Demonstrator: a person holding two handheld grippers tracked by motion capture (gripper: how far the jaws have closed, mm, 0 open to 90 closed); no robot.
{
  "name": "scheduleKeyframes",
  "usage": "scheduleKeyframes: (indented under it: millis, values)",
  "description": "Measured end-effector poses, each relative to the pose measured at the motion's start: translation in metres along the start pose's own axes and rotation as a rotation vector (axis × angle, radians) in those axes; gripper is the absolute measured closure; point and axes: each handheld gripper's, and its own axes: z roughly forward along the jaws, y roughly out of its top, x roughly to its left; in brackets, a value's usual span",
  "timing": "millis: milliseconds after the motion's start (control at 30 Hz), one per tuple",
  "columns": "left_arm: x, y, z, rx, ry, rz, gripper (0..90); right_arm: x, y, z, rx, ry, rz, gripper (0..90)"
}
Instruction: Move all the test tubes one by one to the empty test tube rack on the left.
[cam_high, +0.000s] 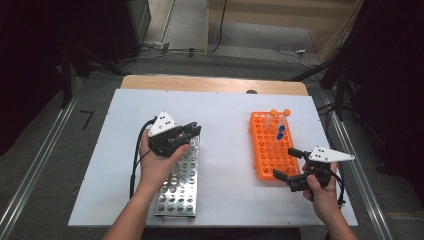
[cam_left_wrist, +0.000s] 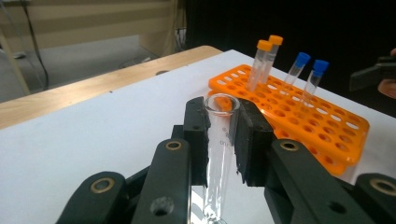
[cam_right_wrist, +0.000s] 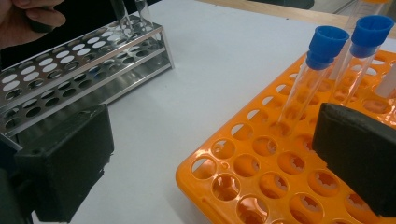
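My left gripper (cam_high: 194, 131) is shut on a clear, uncapped glass tube (cam_left_wrist: 217, 158), held upright over the far end of the metal tube rack (cam_high: 177, 185). In the left gripper view the pads (cam_left_wrist: 250, 140) press on the tube just below its rim. My right gripper (cam_high: 286, 163) stands wide open at the near right corner of the orange rack (cam_high: 267, 150), with nothing held. In the right gripper view its pads (cam_right_wrist: 359, 158) straddle that corner of the orange rack (cam_right_wrist: 261, 172). Two blue-capped tubes (cam_right_wrist: 322, 42) and two orange-capped tubes (cam_left_wrist: 268, 46) stand in the orange rack's far end.
A white sheet (cam_high: 225, 125) covers the table, with a wooden strip (cam_high: 210, 84) along the far edge. Bare sheet lies between the two racks. Cables (cam_high: 295, 50) trail on the floor beyond, and metal rails (cam_high: 30, 175) run along both sides.
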Motion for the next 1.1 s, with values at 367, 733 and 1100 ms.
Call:
scheduleKeyframes:
  millis: [367,733,1100]
  values:
    - [0.006,-0.006,0.000,-0.018,0.067,0.001,76.5,-0.001,-0.001,0.001,0.000,0.000,-0.001,0.0]
    - [0.001,-0.014,0.009,0.059,0.086,0.032,76.4,-0.002,-0.004,0.002,0.008,-0.010,0.005,0.0]
    - [-0.004,-0.020,0.013,0.135,0.107,0.051,76.2,-0.004,-0.005,0.002,0.014,-0.020,0.008,0.0]
